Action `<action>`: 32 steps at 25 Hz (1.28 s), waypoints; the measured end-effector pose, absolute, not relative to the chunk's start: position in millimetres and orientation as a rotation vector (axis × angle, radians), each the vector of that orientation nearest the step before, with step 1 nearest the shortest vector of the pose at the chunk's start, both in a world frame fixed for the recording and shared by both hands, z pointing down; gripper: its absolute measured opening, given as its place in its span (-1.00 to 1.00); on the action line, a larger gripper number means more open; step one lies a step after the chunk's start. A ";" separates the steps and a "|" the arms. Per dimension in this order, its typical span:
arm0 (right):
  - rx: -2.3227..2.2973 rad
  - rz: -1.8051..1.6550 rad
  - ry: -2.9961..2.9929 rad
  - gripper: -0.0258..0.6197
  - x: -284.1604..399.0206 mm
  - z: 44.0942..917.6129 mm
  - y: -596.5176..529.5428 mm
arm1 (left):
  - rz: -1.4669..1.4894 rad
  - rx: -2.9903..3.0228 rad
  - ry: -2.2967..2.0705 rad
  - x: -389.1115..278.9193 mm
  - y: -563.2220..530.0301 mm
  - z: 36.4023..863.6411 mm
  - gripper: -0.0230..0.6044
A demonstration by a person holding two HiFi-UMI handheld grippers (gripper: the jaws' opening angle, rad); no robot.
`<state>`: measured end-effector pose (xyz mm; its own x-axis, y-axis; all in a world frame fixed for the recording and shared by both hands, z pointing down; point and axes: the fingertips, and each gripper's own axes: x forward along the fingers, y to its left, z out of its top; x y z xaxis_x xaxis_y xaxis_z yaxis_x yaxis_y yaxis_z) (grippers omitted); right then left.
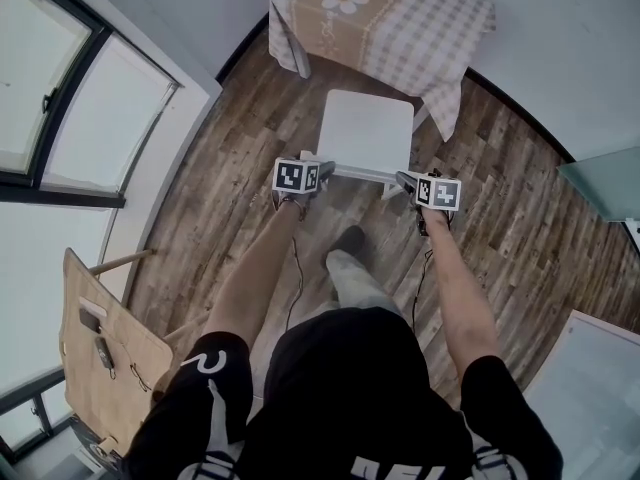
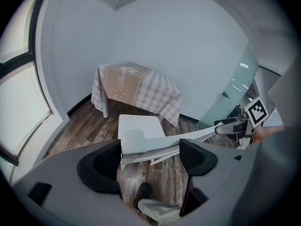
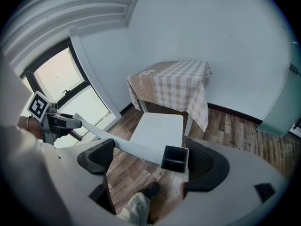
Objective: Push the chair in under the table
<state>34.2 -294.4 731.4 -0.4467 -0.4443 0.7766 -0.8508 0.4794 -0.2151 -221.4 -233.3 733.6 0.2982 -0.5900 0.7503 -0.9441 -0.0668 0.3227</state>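
Observation:
A white chair [image 1: 365,133] stands on the wood floor, its seat pointing at a table with a checked cloth [image 1: 385,18]; the seat's far edge is just under the cloth's hem. My left gripper [image 1: 322,166] is at the left end of the chair's top back rail [image 1: 365,174], and my right gripper [image 1: 408,181] is at its right end. In the left gripper view the jaws of the left gripper [image 2: 150,159] stand wide apart, the rail [image 2: 160,145] lying across them. The right gripper [image 3: 148,161] is likewise open, with the rail's hollow end [image 3: 174,159] by its right jaw.
A large window [image 1: 60,98] fills the left wall. A wooden board on legs [image 1: 100,348] stands at the lower left. A glass panel [image 1: 600,183] and a white surface [image 1: 595,368] are on the right. The person's shoe [image 1: 347,240] is behind the chair.

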 end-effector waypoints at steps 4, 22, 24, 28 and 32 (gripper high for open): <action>1.076 0.804 -2.071 0.60 21.7 731.7 -316.0 | 0.562 1.761 -1.379 -234.2 -258.0 734.8 0.31; 1.140 0.829 -2.061 0.60 -26.4 732.4 -406.1 | 0.589 1.804 -1.334 -283.9 -364.7 736.5 0.31; 1.147 0.833 -2.058 0.60 -30.1 732.7 -413.6 | 0.588 1.814 -1.331 -288.0 -374.5 736.6 0.31; 1.160 0.841 -2.058 0.60 -38.6 732.9 -429.7 | 0.578 1.833 -1.343 -296.7 -393.6 736.0 0.31; 1.158 0.849 -2.057 0.60 -41.4 733.9 -440.7 | 0.580 1.840 -1.333 -299.4 -406.2 736.7 0.31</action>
